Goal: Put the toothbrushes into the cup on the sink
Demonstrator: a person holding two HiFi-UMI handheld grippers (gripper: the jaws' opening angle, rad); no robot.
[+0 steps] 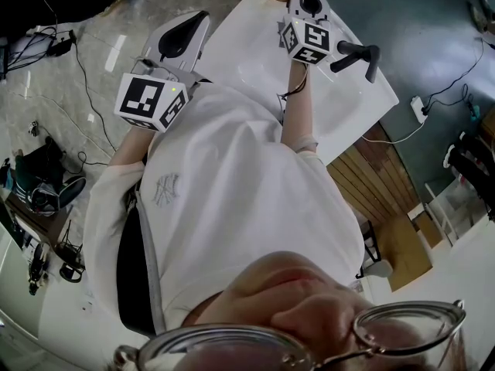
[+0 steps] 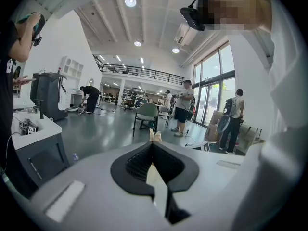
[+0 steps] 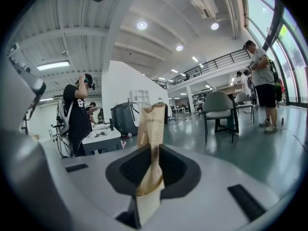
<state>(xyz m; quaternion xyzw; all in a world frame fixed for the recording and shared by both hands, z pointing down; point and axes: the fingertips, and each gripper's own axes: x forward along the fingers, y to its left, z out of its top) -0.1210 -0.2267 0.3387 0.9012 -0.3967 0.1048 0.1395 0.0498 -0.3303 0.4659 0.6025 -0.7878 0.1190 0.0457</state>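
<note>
We pinch a brown paper packet (image 3: 151,121) tight in our right hand-held gripper (image 3: 150,147) so it won't fall; our left hand-held gripper (image 2: 154,146) is closed.

This is a big open lab or workshop hall. A railed mezzanine (image 2: 139,72), tall windows (image 2: 214,88), a polished grey floor (image 2: 96,131), a boxy machine (image 2: 48,95), trailing cables (image 1: 83,79) and people (image 2: 183,105) standing about show it.

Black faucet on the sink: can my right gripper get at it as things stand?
Likely reachable but not graspable: the right gripper hangs over the sink near the faucet with nothing between them, yet its jaws are shut on a brown paper piece.
</note>
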